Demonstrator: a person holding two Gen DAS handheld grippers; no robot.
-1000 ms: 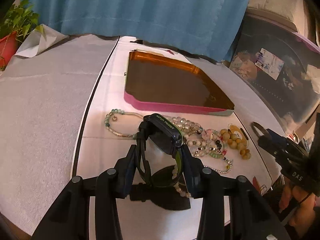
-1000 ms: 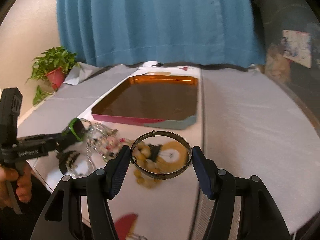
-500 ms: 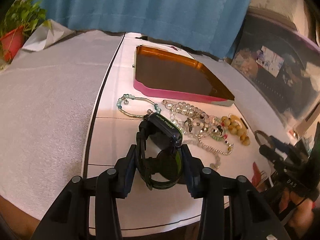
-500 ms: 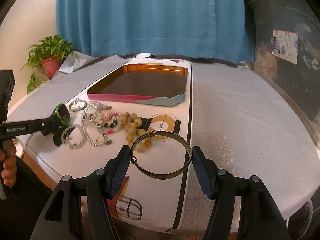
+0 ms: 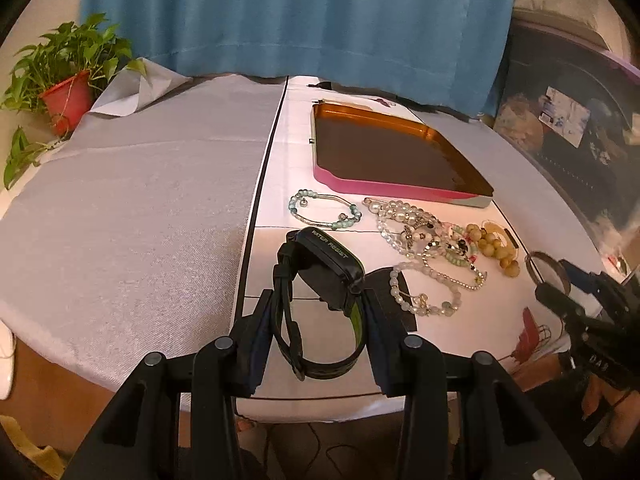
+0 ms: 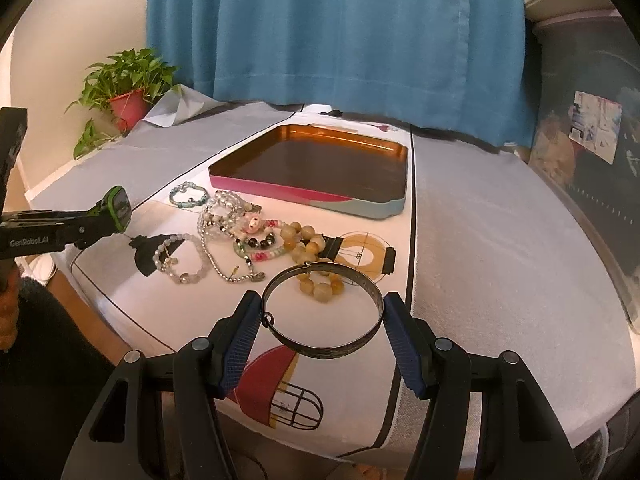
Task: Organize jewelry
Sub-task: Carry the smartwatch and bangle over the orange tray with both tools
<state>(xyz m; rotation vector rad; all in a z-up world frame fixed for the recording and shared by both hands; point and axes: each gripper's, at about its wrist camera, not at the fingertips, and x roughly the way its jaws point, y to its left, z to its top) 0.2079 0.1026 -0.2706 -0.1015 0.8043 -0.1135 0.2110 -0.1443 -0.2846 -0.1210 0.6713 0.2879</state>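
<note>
My left gripper (image 5: 318,330) is clamped on a black digital wristwatch with a green-lined strap (image 5: 320,280), its pads pressing the strap loop from both sides so the watch face tilts up above the near edge of the white printed cloth (image 5: 280,168). My right gripper (image 6: 322,318) grips a thin, dark engraved metal bangle (image 6: 320,346) across its width, held clear of the table. Between both tools and the tray lies the rest of the jewelry: a turquoise-beaded wire bracelet (image 5: 324,212) nearest the tray's pink wall, a tangled heap of clear, pearl and coloured bead strands (image 5: 416,232), a pale translucent bead bracelet (image 5: 424,292) lying partly on a black printed patch, and a cluster of large yellow-amber beads (image 6: 316,264) just beyond the bangle. The shallow rectangular tin tray with a copper-coloured inside and pink-and-blue outer wall (image 6: 280,190) sits past the heap, and its floor looks bare, though the dark sheen makes that hard to confirm. Grey textured cloth (image 5: 132,208) covers the table on either side. A potted green plant in a red pot (image 6: 128,100) stands at the far left, a blue curtain (image 6: 332,28) hangs behind, and a dark storage bin (image 5: 568,152) stands to the right.
</note>
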